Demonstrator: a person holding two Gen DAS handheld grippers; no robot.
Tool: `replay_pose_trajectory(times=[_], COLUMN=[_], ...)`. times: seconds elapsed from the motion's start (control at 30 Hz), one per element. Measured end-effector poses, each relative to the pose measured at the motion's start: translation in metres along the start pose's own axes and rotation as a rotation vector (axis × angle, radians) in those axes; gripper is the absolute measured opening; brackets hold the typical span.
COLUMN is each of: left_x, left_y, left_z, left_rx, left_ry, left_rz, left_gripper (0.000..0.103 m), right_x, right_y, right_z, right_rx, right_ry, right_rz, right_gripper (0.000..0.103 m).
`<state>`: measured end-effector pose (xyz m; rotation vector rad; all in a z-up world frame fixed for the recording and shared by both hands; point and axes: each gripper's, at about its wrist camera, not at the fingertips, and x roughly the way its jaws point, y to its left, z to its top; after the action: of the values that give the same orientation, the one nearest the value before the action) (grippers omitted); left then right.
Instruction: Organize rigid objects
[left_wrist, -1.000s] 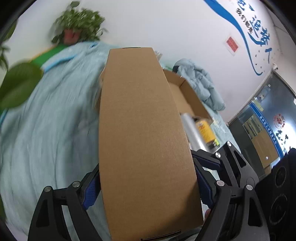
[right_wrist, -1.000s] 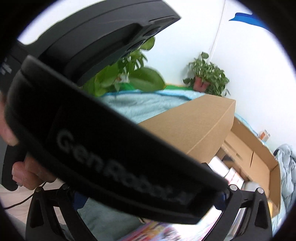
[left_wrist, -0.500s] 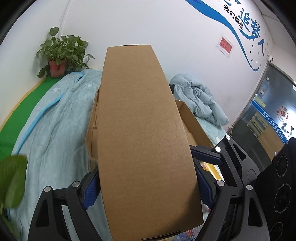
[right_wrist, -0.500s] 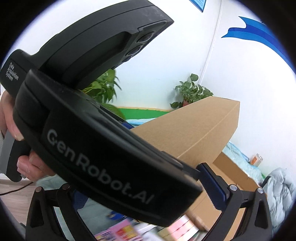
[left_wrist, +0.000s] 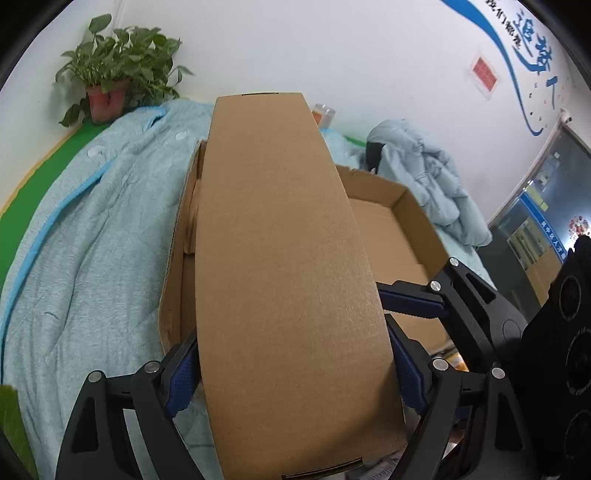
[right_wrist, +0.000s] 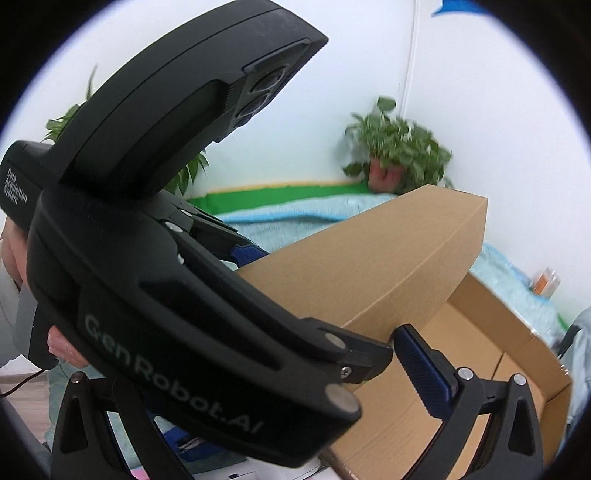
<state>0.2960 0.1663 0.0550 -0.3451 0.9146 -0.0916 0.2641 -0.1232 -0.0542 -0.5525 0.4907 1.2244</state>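
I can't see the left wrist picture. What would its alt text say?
A long closed cardboard box fills the middle, clamped between the blue pads of the left gripper. Behind it an open cardboard tray lies on a light blue blanket, with a potted plant against the white wall.

long box (left_wrist: 291, 280) above open carton (left_wrist: 413, 221) | carton on blanket (left_wrist: 92, 236) | potted plant (left_wrist: 110, 85) behind
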Motion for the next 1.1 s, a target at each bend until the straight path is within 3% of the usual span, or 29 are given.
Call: replay_pose_trajectory(times=[0.2, 0.37, 0.57, 0.83, 1.03, 1.1], left_x=[0.04, 0.05, 0.055, 0.059, 0.043, 0.042], left_y=[0.03, 0.041, 0.042, 0.053, 0.055, 0.058], left_z=[0.004, -0.001, -0.006, 0.013, 0.019, 0.017], left_rx=[-0.032, -0.055, -0.077, -0.121, -0.125, -0.13], left_ry=[0.056, 0.064, 0.075, 0.112, 0.093, 0.085], left_rz=[0.033, 0.045, 0.058, 0.054, 0.037, 0.037], left_gripper=[0.085, 0.085, 0.085, 0.087, 0.089, 0.089], right_x=[0.007, 0.017, 0.053, 0.075, 0.086, 0.085], right_y=[-0.006, -0.038, -0.068, -0.083, -0.105, -0.109], right_z=[0.009, 0.024, 0.03, 0.045, 0.035, 0.031], right_rx=[0.075, 0.174, 0.25, 0.266, 0.377, 0.418], right_ry=[0.078, 0.112, 0.147, 0.171, 0.234, 0.249], right_rz=[0.107, 0.208, 0.268, 0.307, 0.265, 0.295], right_gripper=[0.102, 0.101, 0.1, 0.099, 0.081, 0.081])
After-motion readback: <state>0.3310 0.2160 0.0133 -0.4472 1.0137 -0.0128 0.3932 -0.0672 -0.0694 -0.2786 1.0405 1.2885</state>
